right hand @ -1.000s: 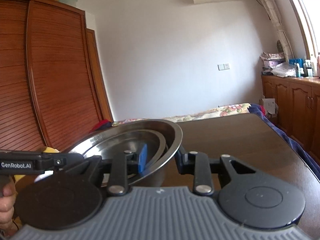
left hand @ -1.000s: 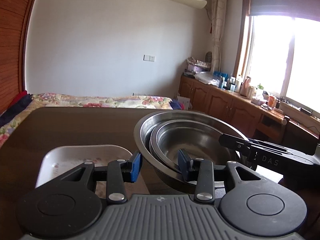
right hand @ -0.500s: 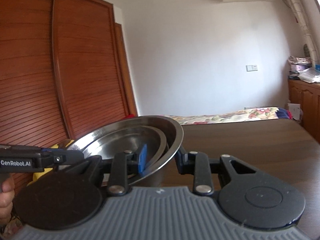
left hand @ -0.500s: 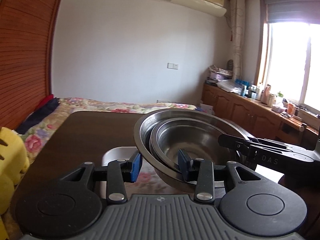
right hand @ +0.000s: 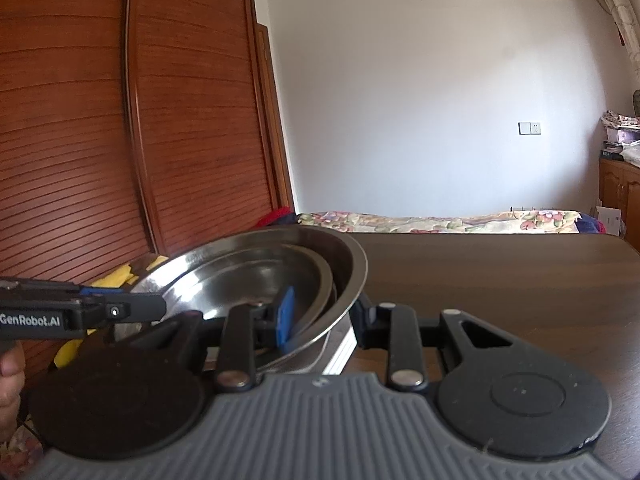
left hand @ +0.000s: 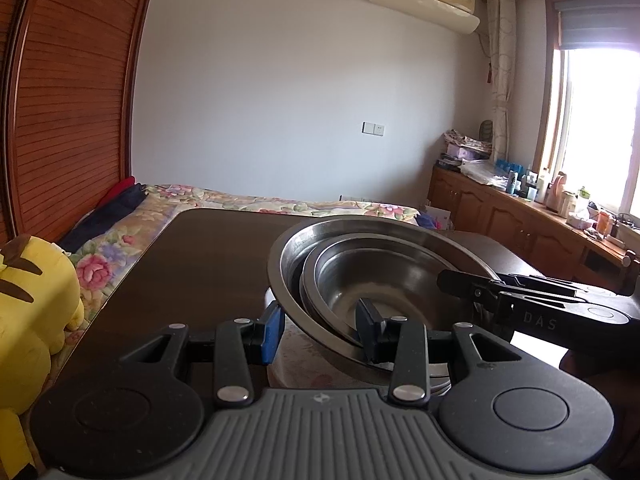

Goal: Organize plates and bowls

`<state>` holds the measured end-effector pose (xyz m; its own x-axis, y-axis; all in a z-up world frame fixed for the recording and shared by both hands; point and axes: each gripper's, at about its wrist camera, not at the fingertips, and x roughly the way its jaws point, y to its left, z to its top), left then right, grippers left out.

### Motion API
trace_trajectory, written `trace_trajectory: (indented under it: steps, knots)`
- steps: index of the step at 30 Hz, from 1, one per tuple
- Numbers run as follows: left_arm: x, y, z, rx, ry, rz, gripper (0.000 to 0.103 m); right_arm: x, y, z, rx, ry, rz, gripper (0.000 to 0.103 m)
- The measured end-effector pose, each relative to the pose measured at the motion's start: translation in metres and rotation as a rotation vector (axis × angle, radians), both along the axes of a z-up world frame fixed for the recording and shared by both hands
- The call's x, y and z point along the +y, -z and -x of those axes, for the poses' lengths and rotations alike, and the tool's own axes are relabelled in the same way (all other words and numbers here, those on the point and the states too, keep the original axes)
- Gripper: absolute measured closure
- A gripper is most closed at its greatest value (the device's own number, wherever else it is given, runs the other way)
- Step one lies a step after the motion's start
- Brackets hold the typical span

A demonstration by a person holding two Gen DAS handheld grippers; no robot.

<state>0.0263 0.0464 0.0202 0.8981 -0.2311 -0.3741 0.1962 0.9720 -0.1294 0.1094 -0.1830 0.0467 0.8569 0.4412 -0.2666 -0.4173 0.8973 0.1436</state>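
Observation:
Nested steel bowls (left hand: 380, 280), several in one stack, hang tilted above the dark table (left hand: 192, 260). My left gripper (left hand: 320, 332) is shut on their near rim, blue pad outside, other finger inside. My right gripper (right hand: 324, 320) is shut on the opposite rim of the same bowls (right hand: 248, 276), blue pad inside. In each wrist view the other gripper shows, the right gripper (left hand: 472, 292) from the right and the left gripper (right hand: 120, 308) from the left. A white flowered plate (left hand: 304, 360) lies under the stack, mostly hidden; its edge (right hand: 340, 352) shows in the right wrist view.
A yellow plush toy (left hand: 28, 300) sits off the table's left edge. Beyond the table lies a flowered bed (left hand: 240, 200). A slatted wooden wardrobe (right hand: 120, 120) stands at the left and wooden cabinets (left hand: 500, 216) at the right. A person's hand (right hand: 10, 364) holds the left gripper.
Both grippers have carried the bowl stack leftward over the white plate, which is now mostly covered. The yellow toy has come into view. Both grips are unchanged.

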Motion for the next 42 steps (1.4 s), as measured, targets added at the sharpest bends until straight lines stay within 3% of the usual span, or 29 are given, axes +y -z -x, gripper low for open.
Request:
trace_trajectory:
  steps: [19, 26, 28, 30, 33, 40, 42]
  knots:
    - [-0.005, 0.005, -0.007, 0.027, -0.012, -0.017, 0.036, 0.013, 0.007, -0.010, 0.052, -0.003, 0.001, 0.070]
    - [-0.004, 0.006, -0.008, 0.026, -0.016, -0.020, 0.035, 0.017, 0.007, -0.010, 0.052, -0.020, 0.014, 0.065]
    - [-0.004, 0.006, -0.007, 0.023, -0.021, -0.025, 0.031, 0.016, 0.006, -0.009, 0.056, -0.026, 0.017, 0.065]
    - [-0.006, 0.006, -0.005, 0.014, -0.034, -0.050, 0.020, 0.013, 0.004, -0.010, 0.065, -0.028, 0.016, 0.063]
    - [-0.004, 0.004, -0.004, 0.011, -0.040, -0.048, 0.019, 0.014, 0.001, -0.004, 0.040, -0.008, 0.049, 0.053]
    - [0.000, -0.004, 0.000, -0.016, -0.056, -0.053, 0.007, 0.012, -0.019, 0.012, -0.025, 0.032, 0.102, 0.048]
    - [-0.001, -0.009, 0.003, -0.030, -0.063, -0.053, 0.003, 0.009, -0.025, 0.019, -0.035, 0.050, 0.105, 0.043]
